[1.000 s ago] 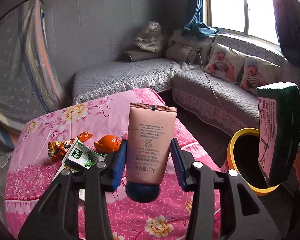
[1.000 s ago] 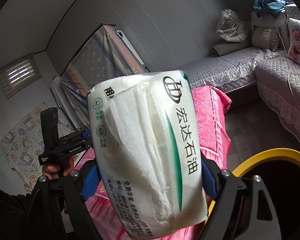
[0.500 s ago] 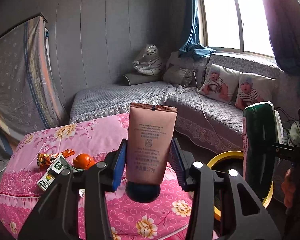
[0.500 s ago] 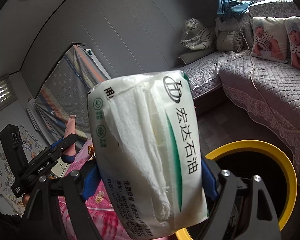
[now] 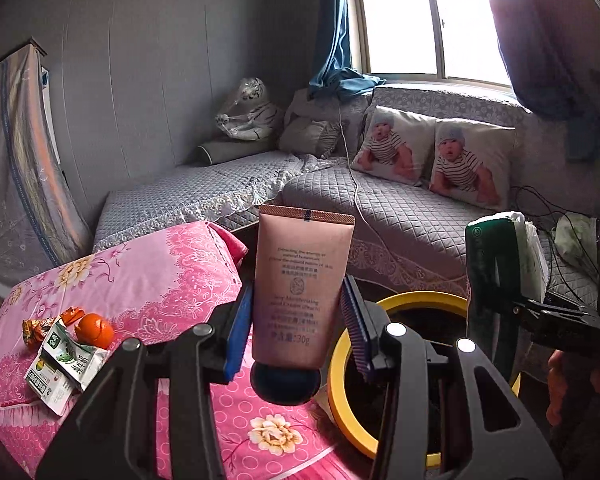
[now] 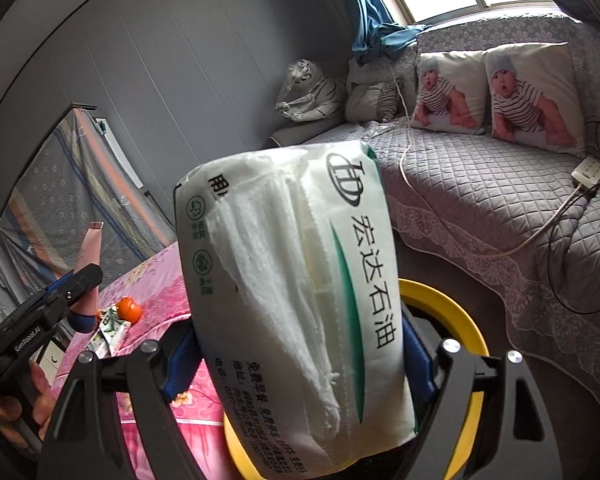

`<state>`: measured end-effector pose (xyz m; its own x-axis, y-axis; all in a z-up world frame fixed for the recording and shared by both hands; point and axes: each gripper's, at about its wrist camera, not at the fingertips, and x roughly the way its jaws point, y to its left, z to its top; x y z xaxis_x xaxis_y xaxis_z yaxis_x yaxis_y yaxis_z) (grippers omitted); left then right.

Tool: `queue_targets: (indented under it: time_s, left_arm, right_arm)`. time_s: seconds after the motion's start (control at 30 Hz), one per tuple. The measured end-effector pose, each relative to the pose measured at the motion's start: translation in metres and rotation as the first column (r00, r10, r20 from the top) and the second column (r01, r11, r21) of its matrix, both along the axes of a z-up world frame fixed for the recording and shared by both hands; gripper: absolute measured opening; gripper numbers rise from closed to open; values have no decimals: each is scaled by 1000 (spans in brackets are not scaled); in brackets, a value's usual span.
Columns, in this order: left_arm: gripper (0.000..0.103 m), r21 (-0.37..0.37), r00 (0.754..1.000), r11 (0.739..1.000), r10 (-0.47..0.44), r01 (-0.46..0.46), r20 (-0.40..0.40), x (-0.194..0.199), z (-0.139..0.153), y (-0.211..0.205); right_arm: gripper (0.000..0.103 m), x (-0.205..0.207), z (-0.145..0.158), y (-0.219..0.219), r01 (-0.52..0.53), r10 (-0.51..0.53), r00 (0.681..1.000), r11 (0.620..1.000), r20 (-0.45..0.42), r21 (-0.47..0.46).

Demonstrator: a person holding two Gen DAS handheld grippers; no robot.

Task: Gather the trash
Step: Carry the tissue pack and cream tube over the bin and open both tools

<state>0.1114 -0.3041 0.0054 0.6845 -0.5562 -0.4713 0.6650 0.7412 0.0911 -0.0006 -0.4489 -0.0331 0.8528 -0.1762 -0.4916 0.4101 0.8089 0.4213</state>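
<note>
now swung over round yellow-rimmed bin (image 5: 416,304): left gripper (image 5: 298,316) clamping pink plastic cream tube (image 5: 302,280), right gripper (image 6: 300,364) clamping white-green tissue pack (image 6: 296,304); ready to drop.

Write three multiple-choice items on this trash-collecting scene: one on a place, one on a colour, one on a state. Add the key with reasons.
1. Where does the orange lie?
A. on the pink cloth
B. on the grey sofa
C. in the bin

2. What colour is the rim of the bin?
A. blue
B. yellow
C. white

3. What does the left hand-held gripper do?
A. stands open and empty
B. clamps the tissue pack
C. clamps the pink tube

Key: 1 A, it sits on the pink cloth beside wrappers. 2 B, the ring is plainly yellow. 3 C, both pads press the pink tube; the tissue pack is in the right hand-held gripper.
</note>
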Motion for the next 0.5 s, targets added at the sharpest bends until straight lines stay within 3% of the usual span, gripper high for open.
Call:
queue_targets:
  time_s: [0.23,0.5]
  left_arm:
    - [41,50,998,999,-19,23,-63,10,-32,-34]
    - [41,87,991,996,-13,25,-132,24,-61,-53]
  right_arm:
    - [79,-1,-33,-20,76,-74,994,997,-79,27]
    - [79,5,-54,-27,94,-85,987,994,-134,57]
